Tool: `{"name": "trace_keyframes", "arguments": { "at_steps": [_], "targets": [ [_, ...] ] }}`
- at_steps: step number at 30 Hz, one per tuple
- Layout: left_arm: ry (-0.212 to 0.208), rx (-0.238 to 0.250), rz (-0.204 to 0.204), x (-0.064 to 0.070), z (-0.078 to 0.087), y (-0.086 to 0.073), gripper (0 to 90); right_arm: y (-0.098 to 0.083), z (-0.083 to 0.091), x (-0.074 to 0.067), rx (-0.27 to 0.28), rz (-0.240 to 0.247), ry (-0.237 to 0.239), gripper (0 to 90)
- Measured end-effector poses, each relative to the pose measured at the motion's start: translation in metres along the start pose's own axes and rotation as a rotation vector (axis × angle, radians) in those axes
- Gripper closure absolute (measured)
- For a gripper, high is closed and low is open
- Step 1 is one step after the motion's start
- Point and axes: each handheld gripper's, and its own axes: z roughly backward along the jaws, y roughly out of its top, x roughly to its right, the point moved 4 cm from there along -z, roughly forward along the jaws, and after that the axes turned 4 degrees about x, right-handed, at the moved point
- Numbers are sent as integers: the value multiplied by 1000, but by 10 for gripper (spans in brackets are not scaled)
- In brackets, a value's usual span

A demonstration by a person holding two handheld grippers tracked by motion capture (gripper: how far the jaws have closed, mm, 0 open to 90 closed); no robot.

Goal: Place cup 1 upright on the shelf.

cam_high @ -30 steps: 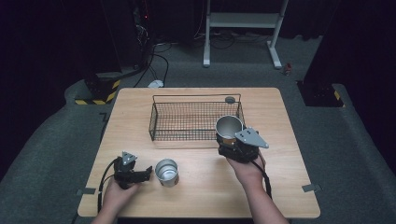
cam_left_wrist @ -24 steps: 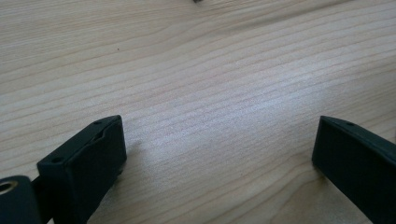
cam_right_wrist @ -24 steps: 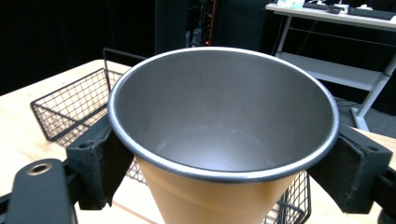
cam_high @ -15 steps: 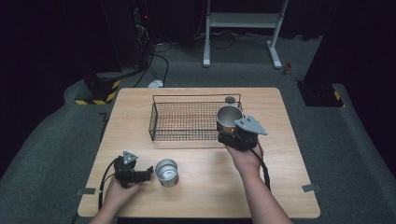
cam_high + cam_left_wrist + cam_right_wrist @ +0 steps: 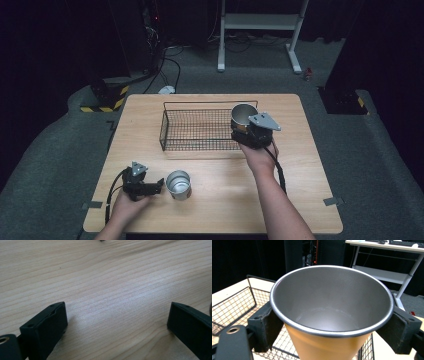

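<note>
Orange metal cup (image 5: 329, 340), steel-lined and unmarked, clamped upright in right gripper (image 5: 248, 134) over right end of wire basket (image 5: 197, 131). Second steel cup (image 5: 178, 184) upright on table (image 5: 300, 200), just beside left gripper (image 5: 159, 186), jaws just opened wide, nothing between them.

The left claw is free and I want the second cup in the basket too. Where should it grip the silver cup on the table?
Take the silver cup across its side wall just under the rim, coming level from the left claw. It stands upright, mouth up, with the open claw already beside it.
</note>
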Motion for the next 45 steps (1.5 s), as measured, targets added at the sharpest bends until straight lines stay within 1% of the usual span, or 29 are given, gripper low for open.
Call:
{"name": "trace_keyframes", "arguments": {
  "at_steps": [4,7,9,13,14,15,18,20,23,25,26,28,30,31,32,34,36,38,45],
  "targets": [
    [0,0,-1,0,0,0,32,-1,-9,2,-14,-2,-15,137],
    [0,0,-2,0,0,0,32,-2,-16,6,-11,-8,-26,137],
    [-2,-2,-2,0,0,0,31,-3,-20,9,-25,-21,-36,137],
    [-2,-1,-2,0,0,0,31,-4,-30,13,-42,-25,-46,137],
    [-2,-1,-2,0,0,0,31,-4,-30,13,-42,-25,-46,137],
    [-3,0,1,0,0,0,31,-4,-35,15,-53,-20,-55,137],
    [-2,-1,-1,0,0,0,31,-6,-40,16,-68,-16,-64,137],
    [-3,-1,-1,0,0,0,31,-9,-44,18,-78,-24,-72,137],
    [-3,-1,1,0,0,0,31,-15,-50,21,-112,-19,-81,137],
    [-3,-1,1,0,0,0,31,-19,-54,21,-130,-14,-82,137],
    [-4,-1,0,0,0,0,31,-21,-55,21,-138,-20,-82,137],
    [-6,0,-2,0,0,0,31,-24,-58,19,-145,-23,-76,137],
    [-7,-1,-3,0,0,0,31,-27,-60,18,-156,-16,-72,137],
    [-10,-2,-5,0,0,0,31,-28,-62,17,-158,-17,-69,137],
    [-7,-2,-18,-1,0,0,31,-29,-63,17,-162,-18,-68,137],
    [-10,-1,-11,0,0,0,31,-29,-64,16,-162,-23,-66,137],
    [-11,-1,-6,0,0,0,32,-33,-67,16,-174,-35,-68,137],
    [-13,-1,-8,1,0,0,32,-36,-70,17,-186,-29,-72,137],
    [-21,-2,-14,1,0,0,32,-44,-75,17,-222,-42,-64,137]
  ]
}}
